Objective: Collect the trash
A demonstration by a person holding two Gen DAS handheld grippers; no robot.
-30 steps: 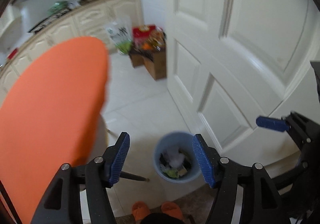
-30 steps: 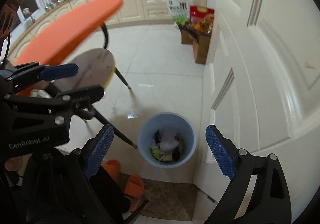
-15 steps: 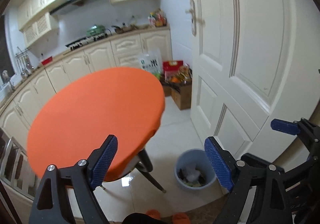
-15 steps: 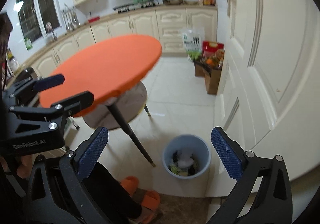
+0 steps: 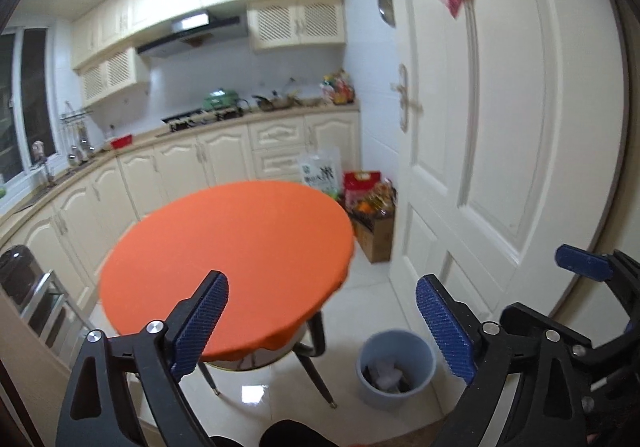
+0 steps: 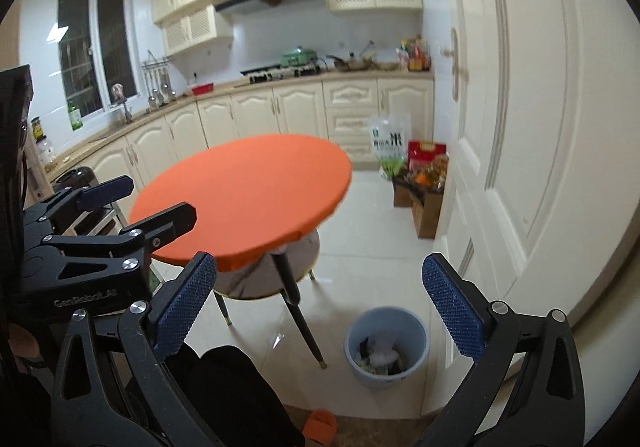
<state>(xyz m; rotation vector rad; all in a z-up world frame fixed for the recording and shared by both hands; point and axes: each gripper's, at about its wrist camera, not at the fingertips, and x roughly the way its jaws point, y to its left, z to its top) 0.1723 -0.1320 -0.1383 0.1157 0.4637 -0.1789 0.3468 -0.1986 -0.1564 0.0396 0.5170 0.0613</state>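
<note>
A blue-grey trash bin [image 5: 396,369] stands on the floor by the white door, holding white paper and mixed scraps; it also shows in the right wrist view [image 6: 386,351]. My left gripper [image 5: 322,321] is open and empty, held high above the floor, facing the round orange table [image 5: 228,259]. My right gripper [image 6: 318,307] is open and empty, also raised, with the bin low between its fingers. The left gripper appears at the left of the right wrist view [image 6: 136,199]. No loose trash shows on the table top [image 6: 244,195].
A white door [image 5: 480,151] fills the right side. Cardboard boxes and snack bags [image 6: 420,183] sit on the floor beside it. Cream kitchen cabinets [image 6: 280,115] line the back. The table's dark legs [image 6: 298,311] stand close to the bin. Orange slippers [image 6: 320,423] are below.
Both grippers have tilted up and risen away from the bin. The view now takes in the whole table top and kitchen. Both stay open.
</note>
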